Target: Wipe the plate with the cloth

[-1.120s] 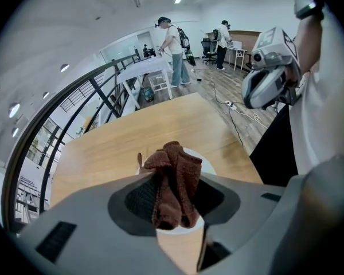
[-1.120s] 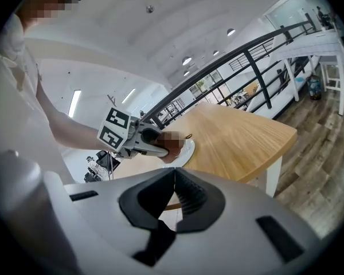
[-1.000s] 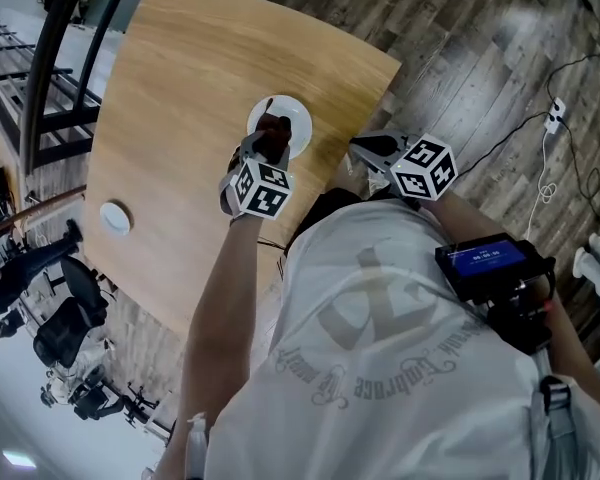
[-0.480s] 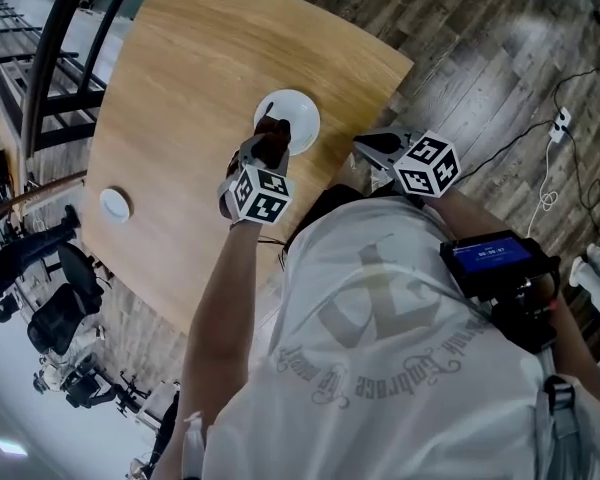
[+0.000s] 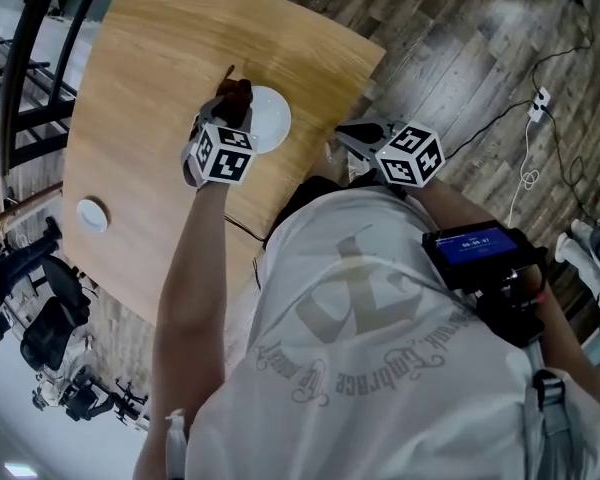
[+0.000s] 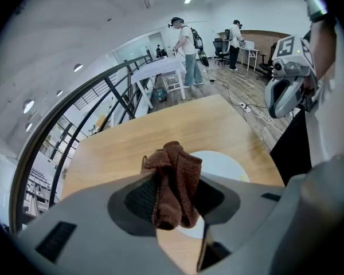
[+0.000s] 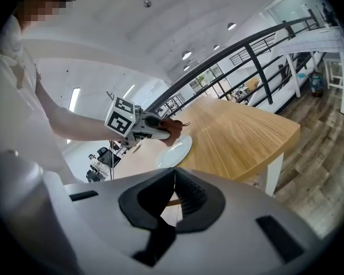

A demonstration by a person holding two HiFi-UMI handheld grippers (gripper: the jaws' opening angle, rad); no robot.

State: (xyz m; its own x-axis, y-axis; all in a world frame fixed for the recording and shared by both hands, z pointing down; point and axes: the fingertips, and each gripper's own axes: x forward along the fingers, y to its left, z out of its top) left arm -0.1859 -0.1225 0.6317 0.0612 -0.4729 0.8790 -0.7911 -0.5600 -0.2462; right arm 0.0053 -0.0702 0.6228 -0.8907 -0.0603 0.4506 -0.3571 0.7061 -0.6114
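A white plate [image 5: 265, 120] lies on the wooden table [image 5: 150, 78] near its front right edge. My left gripper [image 5: 234, 96] is shut on a brown cloth [image 5: 237, 92], which sits over the plate's far left rim. In the left gripper view the bunched cloth [image 6: 180, 160] is pinched between the jaws, with the plate [image 6: 221, 164] just beyond it. My right gripper [image 5: 352, 136] hangs off the table's edge, shut with nothing in it. Its view shows the plate [image 7: 176, 150], the cloth [image 7: 173, 132] and the left gripper [image 7: 167, 132] over it.
A small white round disc [image 5: 92, 213] lies on the table's left part. A black railing [image 5: 30, 58] runs past the far side. Cables [image 5: 528, 173] lie on the wooden floor at right. Two people [image 6: 186, 44] stand far behind the table.
My left gripper has carried the cloth from the middle left of the plate to its far left rim. The right gripper stays beside the table's edge.
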